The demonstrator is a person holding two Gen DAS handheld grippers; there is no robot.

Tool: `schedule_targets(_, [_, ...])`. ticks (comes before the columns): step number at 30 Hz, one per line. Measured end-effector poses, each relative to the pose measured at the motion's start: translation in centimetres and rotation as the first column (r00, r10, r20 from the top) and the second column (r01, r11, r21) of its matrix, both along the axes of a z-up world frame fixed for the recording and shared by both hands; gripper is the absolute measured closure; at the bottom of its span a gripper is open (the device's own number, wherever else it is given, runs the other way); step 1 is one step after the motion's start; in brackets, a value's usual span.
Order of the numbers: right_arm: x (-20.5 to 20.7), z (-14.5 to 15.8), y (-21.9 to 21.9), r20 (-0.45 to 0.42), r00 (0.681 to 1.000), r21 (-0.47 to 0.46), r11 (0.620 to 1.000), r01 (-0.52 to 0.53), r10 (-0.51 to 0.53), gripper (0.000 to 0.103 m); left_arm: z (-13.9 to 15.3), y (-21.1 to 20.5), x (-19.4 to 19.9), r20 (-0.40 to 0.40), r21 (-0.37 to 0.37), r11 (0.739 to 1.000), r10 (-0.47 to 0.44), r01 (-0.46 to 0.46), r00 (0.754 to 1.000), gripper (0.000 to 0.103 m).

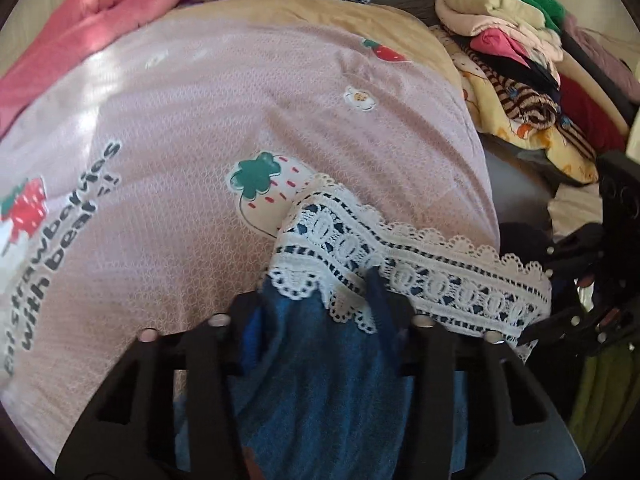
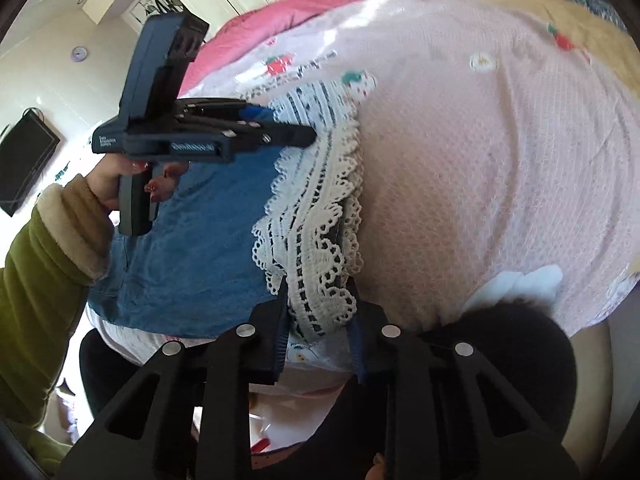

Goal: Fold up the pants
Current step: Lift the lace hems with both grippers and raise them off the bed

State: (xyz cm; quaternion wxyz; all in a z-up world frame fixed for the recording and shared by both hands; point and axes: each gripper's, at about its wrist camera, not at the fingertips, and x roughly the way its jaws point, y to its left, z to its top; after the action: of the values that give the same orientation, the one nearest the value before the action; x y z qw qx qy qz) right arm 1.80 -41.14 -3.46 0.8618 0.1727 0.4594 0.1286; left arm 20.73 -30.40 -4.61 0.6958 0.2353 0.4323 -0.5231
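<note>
Both my claws are busy with the pants (image 2: 192,248), which are blue denim with a white lace hem (image 2: 316,216). My left claw (image 1: 320,300), at the bottom centre of the left wrist view, is clenched on a bunch of the denim together with a corner of the lace; the cloth fills the gap between its two black fingers (image 1: 248,320). My right claw (image 2: 320,316), at the bottom centre of the right wrist view, grasps the lace hem at its lower end, and the lace stands between its fingers (image 2: 276,320) like a narrow strip.

In the right wrist view the pants lie in the middle left of the frame on a pink quilt (image 2: 480,168) printed with strawberries and small flowers. The denim part spreads to the left and the lace edge runs from the upper centre down to my right claw. My left hand (image 2: 120,184), in a green sleeve (image 2: 44,288), holds the handle of the left claw at the left of the frame.

I see no box or basket in these views. At the upper right of the left wrist view a pile of folded clothes (image 1: 516,36) sits beside the quilt, with a green piece on top. A rose-pink blanket (image 1: 80,28) lies at the upper left.
</note>
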Motion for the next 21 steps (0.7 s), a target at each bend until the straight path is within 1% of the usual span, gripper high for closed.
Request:
schedule_targets(1, [-0.1,0.3,0.1,0.014,1.0,-0.008,1.0,0.0,0.0,0.08,0.2,0.2,-0.1,0.013,-0.006,1.0,0.006,-0.006,1.0,0.078])
schedule_targets(2, [-0.3,0.8,0.4,0.035,0.999,-0.025,1.0,0.0,0.001,0.08,0.4,0.4,0.0,0.013,-0.013,1.0,0.011,-0.011,1.0,0.083])
schedule_targets(3, [-0.5,1.2,0.6,0.05,0.999,-0.036,0.999,-0.001,0.003,0.08,0.7,0.8,0.0,0.009,-0.026,1.0,0.016,-0.016,1.0,0.085])
schedule_targets(9, [-1.4,3.5,1.5,0.128,0.992,-0.051,0.999,-0.011,0.017,0.081,3.1,3.0,-0.4,0.009,-0.135,0.99,0.037,-0.036,0.999,0.085])
schedule_targets(13, [-1.9,4.7,2.4,0.162,0.986,-0.064,0.998,-0.024,0.034,0.081,5.0,4.9,-1.0,0.031,-0.205,0.978,0.055,-0.047,0.998,0.085])
schedule_targets(21, [-2.7,7.2,5.7,0.224,0.969,-0.088,0.992,-0.087,0.105,0.081,7.6,9.5,-1.9,0.047,-0.278,0.956,0.113,-0.096,0.992,0.085])
